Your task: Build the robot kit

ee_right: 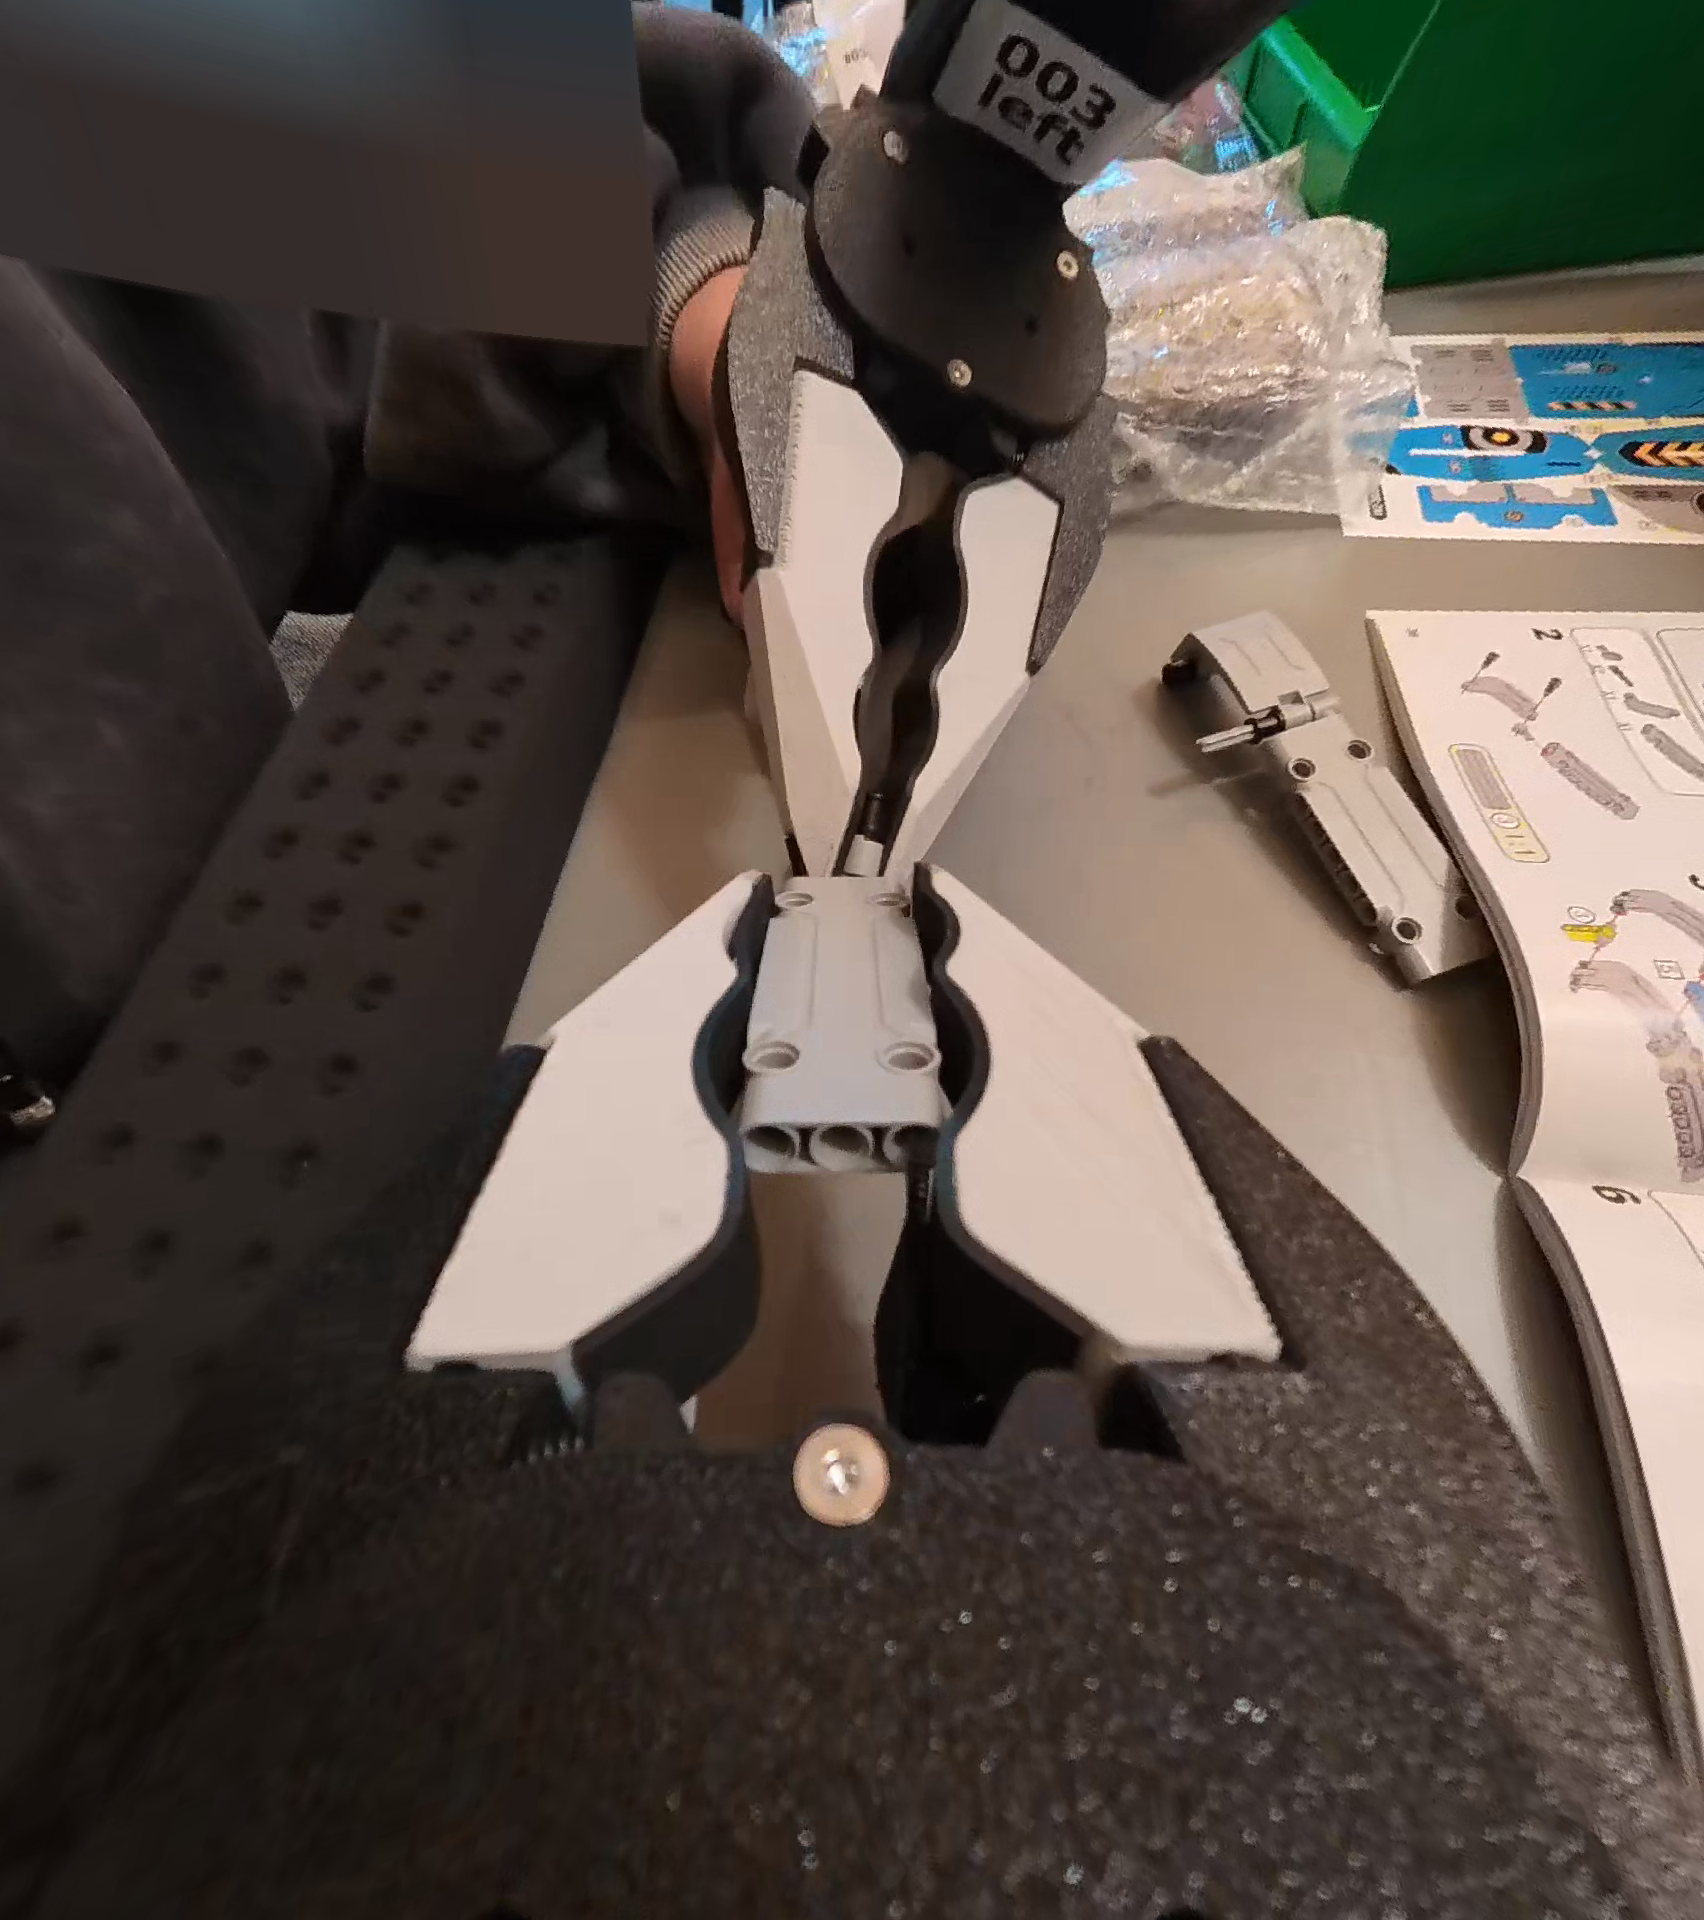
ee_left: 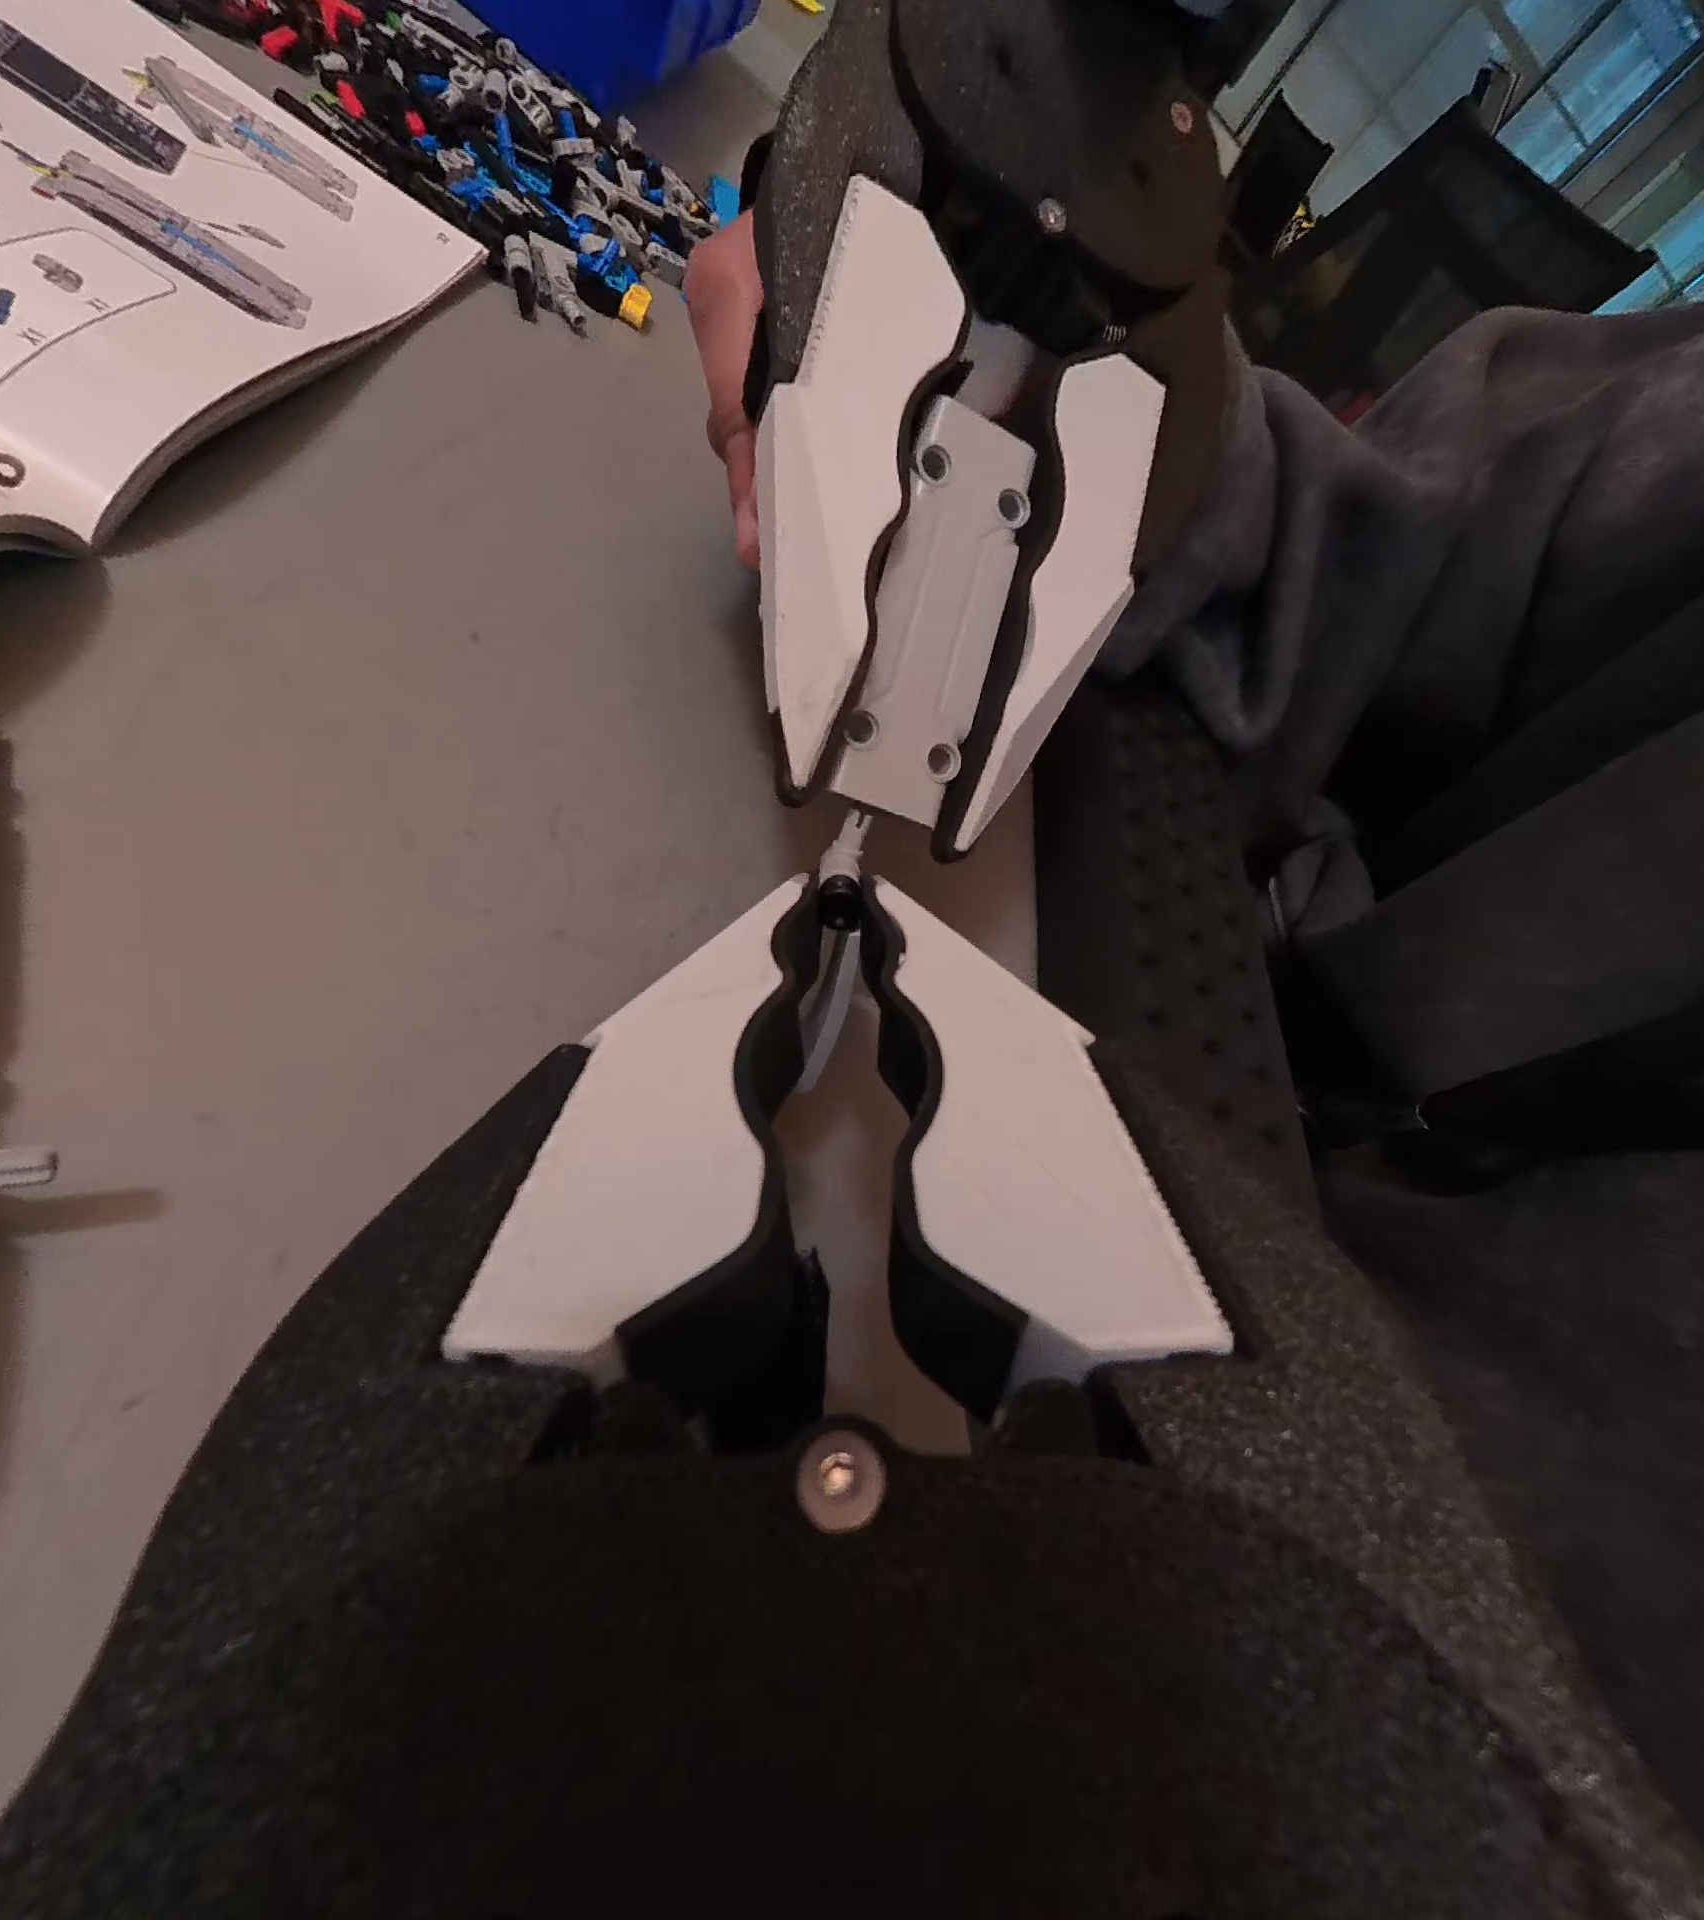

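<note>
My left gripper (ee_left: 837, 896) is shut on a small black and light-grey pin (ee_left: 841, 883). My right gripper (ee_right: 840, 883) is shut on a light-grey beam panel (ee_right: 837, 997) with round holes, gripped by its long sides. The two grippers meet tip to tip above the grey table (ee_left: 412, 727). The pin's light end touches the end face of the panel (ee_left: 931, 623). In the right wrist view the left gripper (ee_right: 848, 847) comes in from above with the pin (ee_right: 863, 844) at the panel's far end. In the left wrist view the right gripper (ee_left: 869, 826) comes in from above.
An open instruction booklet (ee_right: 1606, 935) and a second grey assembly (ee_right: 1347, 821) lie to the right. A pile of small parts (ee_left: 515, 135) is behind the booklet (ee_left: 100, 260). A sticker sheet (ee_right: 1606, 447), plastic bag (ee_right: 1232, 312), green bin (ee_right: 1554, 125) and black perforated strip (ee_right: 308, 883) surround the area.
</note>
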The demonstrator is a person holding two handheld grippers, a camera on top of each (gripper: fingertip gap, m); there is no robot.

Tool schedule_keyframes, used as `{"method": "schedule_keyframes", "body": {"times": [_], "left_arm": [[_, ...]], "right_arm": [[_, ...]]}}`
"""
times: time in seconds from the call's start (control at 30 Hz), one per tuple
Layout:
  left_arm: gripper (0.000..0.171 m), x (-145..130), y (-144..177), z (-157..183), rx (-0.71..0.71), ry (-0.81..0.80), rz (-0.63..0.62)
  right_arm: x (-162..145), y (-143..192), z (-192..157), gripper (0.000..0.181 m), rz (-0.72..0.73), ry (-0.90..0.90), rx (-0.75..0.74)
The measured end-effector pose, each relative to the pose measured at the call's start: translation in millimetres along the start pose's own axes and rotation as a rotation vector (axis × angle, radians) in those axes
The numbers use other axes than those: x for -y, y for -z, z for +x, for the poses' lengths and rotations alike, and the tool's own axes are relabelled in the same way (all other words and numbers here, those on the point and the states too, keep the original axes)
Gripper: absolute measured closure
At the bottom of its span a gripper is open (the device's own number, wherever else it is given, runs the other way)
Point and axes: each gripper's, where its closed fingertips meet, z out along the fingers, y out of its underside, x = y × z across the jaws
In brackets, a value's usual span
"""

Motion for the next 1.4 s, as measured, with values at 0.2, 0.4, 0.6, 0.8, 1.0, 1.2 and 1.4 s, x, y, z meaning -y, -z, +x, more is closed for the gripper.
{"method": "schedule_keyframes", "body": {"times": [0.2,0.4,0.6,0.8,1.0,1.2,1.4], "left_arm": [[0.166,-7,-3,2,0.013,-0.04,-0.047],[0.166,-12,-5,6,0.008,-0.06,-0.072],[0.167,-15,-7,3,0.021,-0.051,-0.094],[0.168,-18,-8,0,0.031,-0.04,-0.115],[0.167,-14,-3,-6,0.039,0.006,-0.082],[0.168,-13,-2,-7,0.036,0.022,-0.076],[0.168,-12,0,-12,0.058,0.038,-0.067]], "right_arm": [[-4,-3,0,0.156,-0.001,0.009,0.014],[-10,-4,-2,0.156,-0.02,0.029,0.052],[-15,-7,-1,0.156,-0.052,0.029,0.047],[-19,-14,-7,0.156,-0.094,0.111,0.032],[-14,-13,3,0.156,-0.087,0.202,-0.078],[-12,-13,6,0.156,-0.083,0.228,-0.122],[-13,-15,10,0.156,-0.101,0.266,-0.164]]}}
